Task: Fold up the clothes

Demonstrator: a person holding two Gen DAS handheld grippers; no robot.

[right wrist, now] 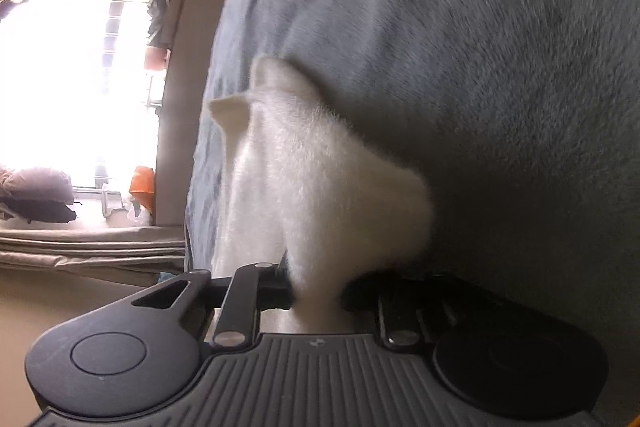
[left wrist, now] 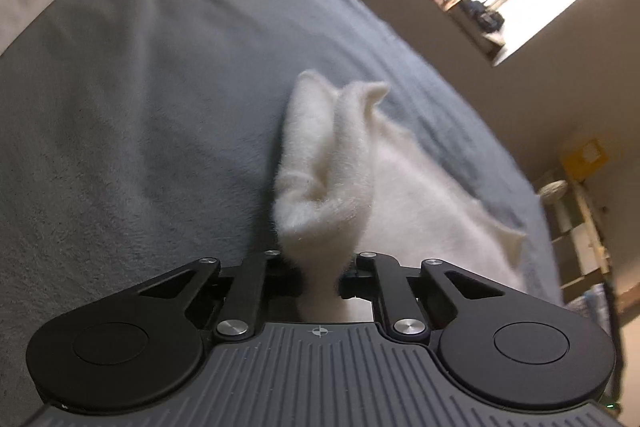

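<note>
Grasp step: left gripper (left wrist: pixel 320 281) and right gripper (right wrist: pixel 316 291) each pinch a bunched edge of the white fleece garment (left wrist: pixel 400 195) lying on the grey blanket (left wrist: pixel 140 107). Next, likely lift both edges evenly and carry them across to fold.

Readable text: none you can make out in either wrist view.
Labels, brands, numbers: none legible anywhere.

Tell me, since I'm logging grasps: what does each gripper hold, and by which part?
Both are shut on fluffy white cloth over the grey blanket. The left gripper pinches a bunched fold; the right gripper pinches another bunched fold. Which garment part cannot be told.
</note>
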